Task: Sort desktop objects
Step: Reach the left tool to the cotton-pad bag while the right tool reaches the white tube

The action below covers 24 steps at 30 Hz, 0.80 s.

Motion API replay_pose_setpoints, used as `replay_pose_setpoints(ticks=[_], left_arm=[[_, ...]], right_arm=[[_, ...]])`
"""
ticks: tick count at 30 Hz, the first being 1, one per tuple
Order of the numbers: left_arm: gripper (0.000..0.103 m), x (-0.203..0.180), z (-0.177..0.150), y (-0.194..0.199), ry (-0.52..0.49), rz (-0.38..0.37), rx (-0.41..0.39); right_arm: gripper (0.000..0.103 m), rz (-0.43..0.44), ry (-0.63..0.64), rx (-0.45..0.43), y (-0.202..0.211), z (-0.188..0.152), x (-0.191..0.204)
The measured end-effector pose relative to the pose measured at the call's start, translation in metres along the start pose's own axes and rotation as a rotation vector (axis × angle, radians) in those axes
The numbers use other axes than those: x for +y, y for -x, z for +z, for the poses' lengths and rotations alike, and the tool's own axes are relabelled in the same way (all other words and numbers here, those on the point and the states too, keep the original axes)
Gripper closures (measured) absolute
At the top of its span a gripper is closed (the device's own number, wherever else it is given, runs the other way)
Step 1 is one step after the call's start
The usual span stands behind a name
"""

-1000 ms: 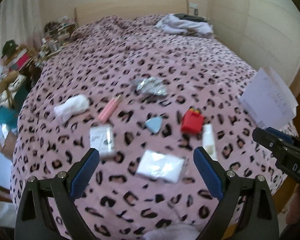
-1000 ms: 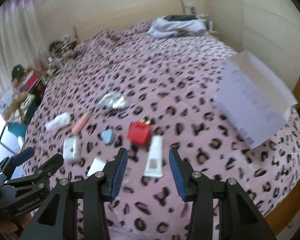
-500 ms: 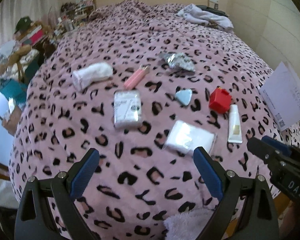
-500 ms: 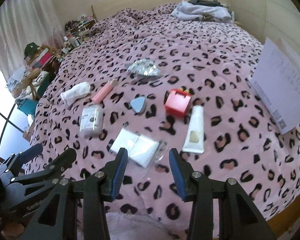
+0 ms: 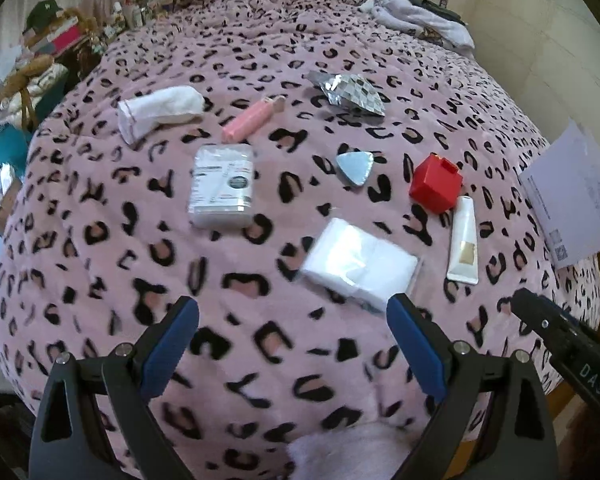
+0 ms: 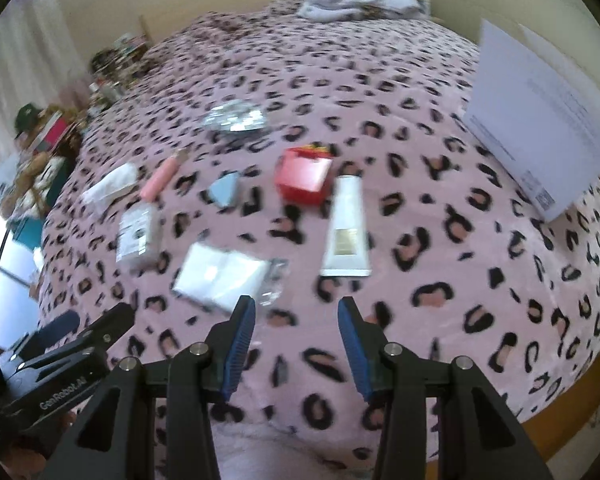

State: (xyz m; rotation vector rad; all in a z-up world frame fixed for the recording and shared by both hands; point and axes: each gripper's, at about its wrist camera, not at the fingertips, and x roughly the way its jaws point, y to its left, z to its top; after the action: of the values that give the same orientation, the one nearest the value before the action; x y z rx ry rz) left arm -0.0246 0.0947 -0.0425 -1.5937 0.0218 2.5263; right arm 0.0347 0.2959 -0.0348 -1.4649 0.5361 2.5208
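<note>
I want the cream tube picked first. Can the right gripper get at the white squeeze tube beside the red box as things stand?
Probably yes. The right gripper is open and empty, and the white squeeze tube lies just ahead of it on the leopard-print blanket with nothing between. The red box sits close by the tube's cap end only.

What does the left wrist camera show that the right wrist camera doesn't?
Only the left wrist view shows the left gripper with wide-open jaws, and the rolled white sock sharply. Only the right wrist view shows the right gripper with narrower, empty jaws. Both show the red cardboard box, white squeeze tube and clear plastic packet on the pink leopard-print blanket.
</note>
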Motion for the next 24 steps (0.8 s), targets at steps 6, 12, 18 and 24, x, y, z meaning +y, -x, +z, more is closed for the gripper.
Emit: replay_pose_setpoints(ticks=[6,12,18,24], left_arm=[[0.007,-0.023,0.014,-0.037,0.053,0.038,0.068],[0.007,-0.041,0.022,-0.071,0.087,0.056,0.143],[0.007,-0.046,0.026,-0.104,0.14,0.05,0.216],[0.007,-0.047,0.028,-0.119,0.188,0.033,0.214]], right_arm=[[0.056,-0.026,-0.07,0.013,-0.02,0.016,-0.03],[0.046,-0.059,-0.076,0.029,-0.049,0.036,-0.04],[0.046,-0.073,-0.051,0.072,-0.086,0.052,-0.041],[0.046,-0.062,-0.051,0.109,-0.115,0.059,-0.042]])
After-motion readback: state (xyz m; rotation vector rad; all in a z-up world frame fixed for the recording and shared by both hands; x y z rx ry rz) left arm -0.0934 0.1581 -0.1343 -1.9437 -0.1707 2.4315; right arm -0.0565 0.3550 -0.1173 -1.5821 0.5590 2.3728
